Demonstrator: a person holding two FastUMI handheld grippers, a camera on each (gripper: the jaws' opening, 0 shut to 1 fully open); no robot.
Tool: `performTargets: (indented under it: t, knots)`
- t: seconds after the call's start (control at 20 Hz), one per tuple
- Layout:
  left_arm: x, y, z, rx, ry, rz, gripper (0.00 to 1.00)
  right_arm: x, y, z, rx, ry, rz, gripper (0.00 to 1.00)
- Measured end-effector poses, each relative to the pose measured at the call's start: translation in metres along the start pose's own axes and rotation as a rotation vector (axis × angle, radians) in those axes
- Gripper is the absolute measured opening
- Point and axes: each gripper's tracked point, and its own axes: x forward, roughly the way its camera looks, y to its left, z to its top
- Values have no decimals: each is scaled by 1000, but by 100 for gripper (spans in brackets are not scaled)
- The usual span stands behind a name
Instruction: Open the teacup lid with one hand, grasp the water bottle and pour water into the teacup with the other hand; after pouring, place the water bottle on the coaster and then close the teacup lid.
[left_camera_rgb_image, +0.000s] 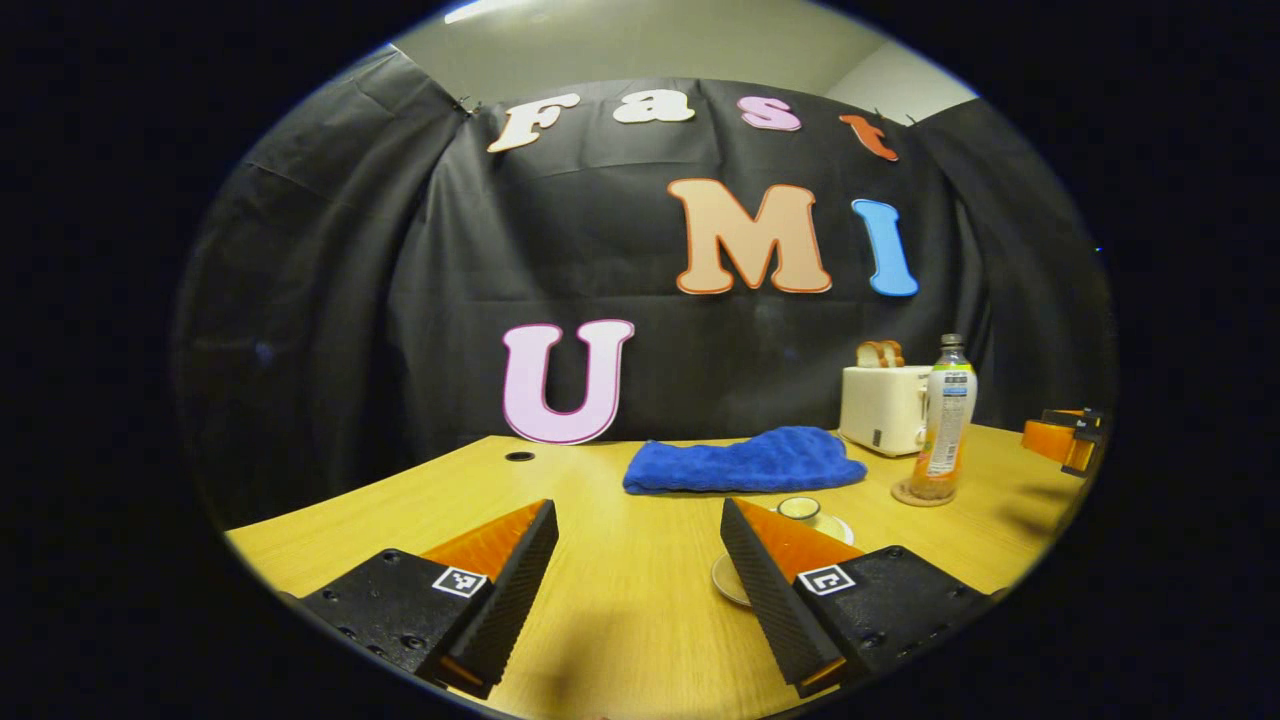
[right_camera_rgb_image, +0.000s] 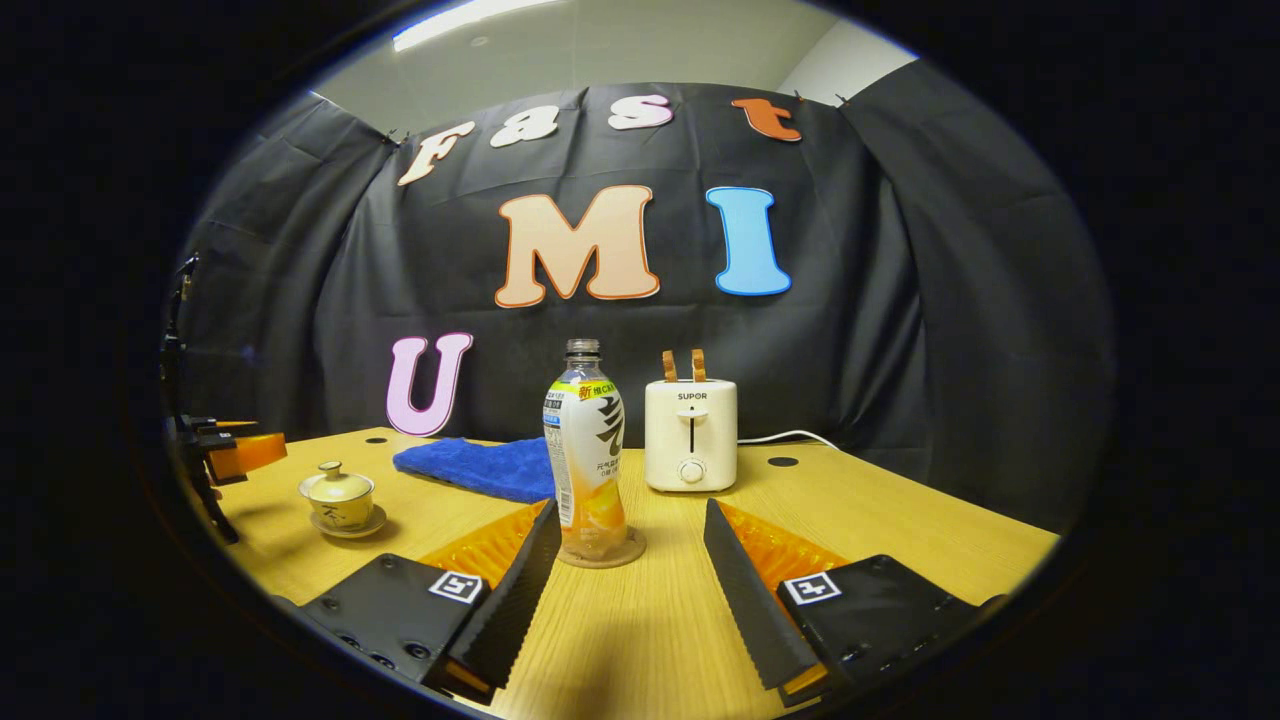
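In the right gripper view a water bottle (right_camera_rgb_image: 586, 455) with no cap stands upright on a round coaster (right_camera_rgb_image: 601, 552), just beyond my right gripper (right_camera_rgb_image: 630, 520), which is open around empty air. At the left of that view sits a small lidded teacup (right_camera_rgb_image: 339, 495) on its saucer, with the left gripper (right_camera_rgb_image: 225, 450) beside it. In the left gripper view my left gripper (left_camera_rgb_image: 640, 520) is open; the teacup (left_camera_rgb_image: 800, 511) peeks out behind its right finger. The bottle (left_camera_rgb_image: 944, 420) on its coaster (left_camera_rgb_image: 921, 494) stands farther right.
A blue cloth (right_camera_rgb_image: 478, 466) lies folded at the back of the wooden table (right_camera_rgb_image: 900, 520). A white toaster (right_camera_rgb_image: 691, 433) holding bread slices stands behind the bottle, its cord trailing right. Two cable holes mark the tabletop near the back.
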Motion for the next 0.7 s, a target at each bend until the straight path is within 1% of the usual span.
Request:
performTargets:
  t: [0.05,0.1,0.15,0.2,0.3,0.35,0.4,0.5,0.7]
  knots:
    - [0,6,-2,0,4,31,96,0,-2,1,0,0,-9,89]
    - [-1,10,-2,1,6,55,96,0,-2,1,0,-1,-13,89]
    - [-1,12,-1,0,2,69,96,0,-2,1,0,-1,-13,92]
    - [-2,13,-2,2,4,80,96,0,-3,0,0,-1,-16,89]
    - [-3,17,-1,2,2,102,96,0,-4,1,0,-1,-23,89]
    - [-3,21,-3,4,6,118,96,0,-4,1,-1,-1,-25,96]
    - [-3,23,-3,3,4,126,96,0,-4,0,-1,0,-25,92]
    - [-4,21,-2,4,7,125,96,1,-5,0,-1,0,-24,89]
    - [-3,21,-3,4,7,129,96,0,-5,0,-1,0,-24,89]
